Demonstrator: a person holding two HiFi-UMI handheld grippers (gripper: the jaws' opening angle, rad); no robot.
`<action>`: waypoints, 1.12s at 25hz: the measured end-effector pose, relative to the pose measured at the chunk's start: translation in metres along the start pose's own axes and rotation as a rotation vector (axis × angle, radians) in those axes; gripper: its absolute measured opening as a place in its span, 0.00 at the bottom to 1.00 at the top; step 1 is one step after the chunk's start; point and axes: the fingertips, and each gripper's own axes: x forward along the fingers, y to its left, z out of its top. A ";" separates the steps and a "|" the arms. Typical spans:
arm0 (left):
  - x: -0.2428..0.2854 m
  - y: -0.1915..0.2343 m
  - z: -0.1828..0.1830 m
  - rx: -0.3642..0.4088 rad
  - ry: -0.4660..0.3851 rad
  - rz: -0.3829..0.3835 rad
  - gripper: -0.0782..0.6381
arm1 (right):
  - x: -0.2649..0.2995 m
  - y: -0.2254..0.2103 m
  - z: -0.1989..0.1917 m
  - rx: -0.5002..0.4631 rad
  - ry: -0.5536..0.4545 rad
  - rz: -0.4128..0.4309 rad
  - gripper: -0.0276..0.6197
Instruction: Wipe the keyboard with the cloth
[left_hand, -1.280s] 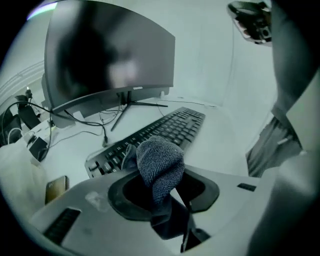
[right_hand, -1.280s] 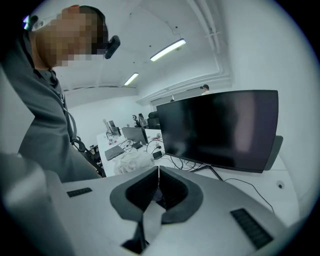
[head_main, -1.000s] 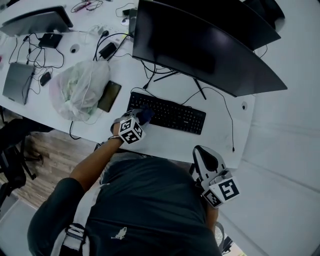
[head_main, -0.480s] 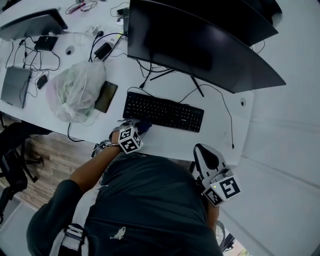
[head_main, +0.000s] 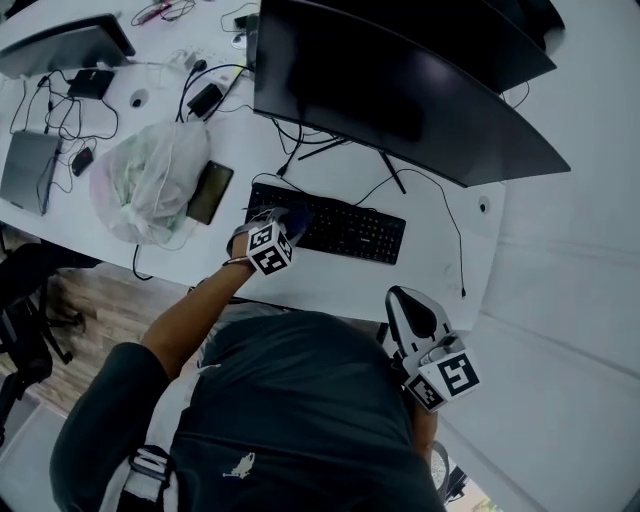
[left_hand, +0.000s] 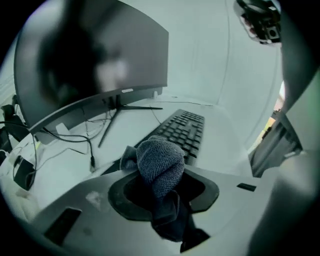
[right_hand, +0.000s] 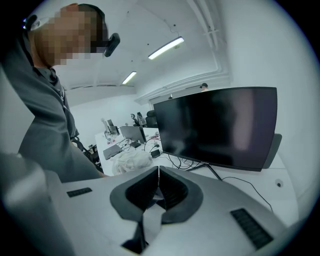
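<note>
Most of the keyboard (head_main: 345, 228), centre frame, seems left to wipe: the left gripper (head_main: 280, 232) clamps the cloth (left_hand: 160, 162) over its left end, while the right gripper (right_hand: 158, 174), jaws together and empty, hangs lower right.

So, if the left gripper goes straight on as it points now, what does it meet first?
Probably the keyboard: the cloth in the left gripper leads, with the keys right ahead of it. Depth is unclear.

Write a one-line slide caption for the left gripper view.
Left gripper shut on a bunched grey cloth at the near end of the black keyboard, below a dark curved monitor.
</note>
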 end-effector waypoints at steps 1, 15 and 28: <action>-0.004 -0.020 -0.011 0.004 0.011 -0.028 0.28 | -0.002 -0.003 -0.001 0.008 -0.003 -0.009 0.06; 0.028 0.006 0.038 0.015 -0.022 -0.012 0.28 | 0.005 0.000 -0.008 0.006 0.016 0.016 0.06; 0.025 -0.019 0.058 0.061 -0.057 -0.021 0.28 | 0.000 -0.007 -0.015 0.035 0.023 0.020 0.06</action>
